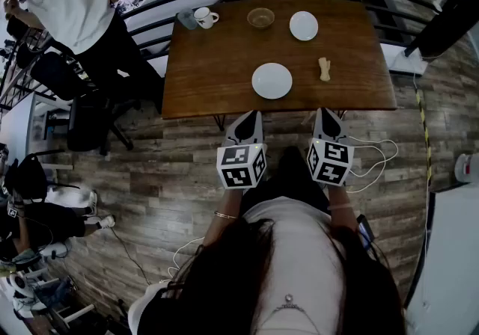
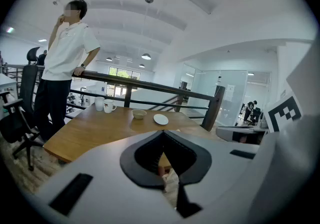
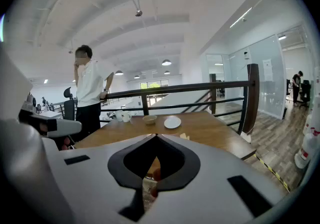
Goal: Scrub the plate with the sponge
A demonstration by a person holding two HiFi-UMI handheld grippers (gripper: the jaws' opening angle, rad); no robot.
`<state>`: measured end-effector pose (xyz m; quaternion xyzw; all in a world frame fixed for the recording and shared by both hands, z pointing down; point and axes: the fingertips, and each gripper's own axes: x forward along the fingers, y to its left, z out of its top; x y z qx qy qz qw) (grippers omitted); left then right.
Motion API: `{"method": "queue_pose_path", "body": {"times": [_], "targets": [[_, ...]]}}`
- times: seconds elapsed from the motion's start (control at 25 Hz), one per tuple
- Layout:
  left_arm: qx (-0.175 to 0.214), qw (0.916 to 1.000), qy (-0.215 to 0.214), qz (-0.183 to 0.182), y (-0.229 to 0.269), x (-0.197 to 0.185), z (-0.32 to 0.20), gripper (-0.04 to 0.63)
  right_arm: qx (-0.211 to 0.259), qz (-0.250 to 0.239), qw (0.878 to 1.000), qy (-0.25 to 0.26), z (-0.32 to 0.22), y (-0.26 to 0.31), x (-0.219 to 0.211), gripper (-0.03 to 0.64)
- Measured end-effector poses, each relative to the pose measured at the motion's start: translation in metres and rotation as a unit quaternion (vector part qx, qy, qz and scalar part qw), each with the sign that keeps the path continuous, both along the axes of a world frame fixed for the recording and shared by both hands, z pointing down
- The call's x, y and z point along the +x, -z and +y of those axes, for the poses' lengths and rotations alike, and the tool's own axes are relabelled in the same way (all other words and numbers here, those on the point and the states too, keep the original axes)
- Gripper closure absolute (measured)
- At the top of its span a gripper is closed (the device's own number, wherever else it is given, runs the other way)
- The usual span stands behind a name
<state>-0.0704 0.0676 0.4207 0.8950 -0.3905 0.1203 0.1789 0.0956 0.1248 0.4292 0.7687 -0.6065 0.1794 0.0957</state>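
Not started, judging by the layout. Seeing left gripper [image 1: 252,112] and right gripper [image 1: 322,111] both clenched tight on nothing, parked just short of the near edge of the brown wooden table [image 1: 209,64]. Seeing round white ceramic plate [image 1: 272,80] flat near that edge, roughly between the two grippers, untouched. Seeing small pale beige sponge [image 1: 324,69] just right of it, apart, ahead of right gripper. Left to do: open up, grab sponge, bring onto plate, scrub. Ignoring second white plate [image 1: 303,25], tan bowl [image 1: 260,18] and white mug [image 1: 203,17] at far edge.
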Motion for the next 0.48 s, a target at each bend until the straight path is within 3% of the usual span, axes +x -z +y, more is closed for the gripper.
{"method": "queue_pose_path", "body": {"times": [0.48], "targets": [[-0.011,0.9999,0.002,0.0,-0.007,0.016,-0.029,0.586,-0.013,-0.011,1.0,0.025,-0.03,-0.007,0.009,0.581]]}}
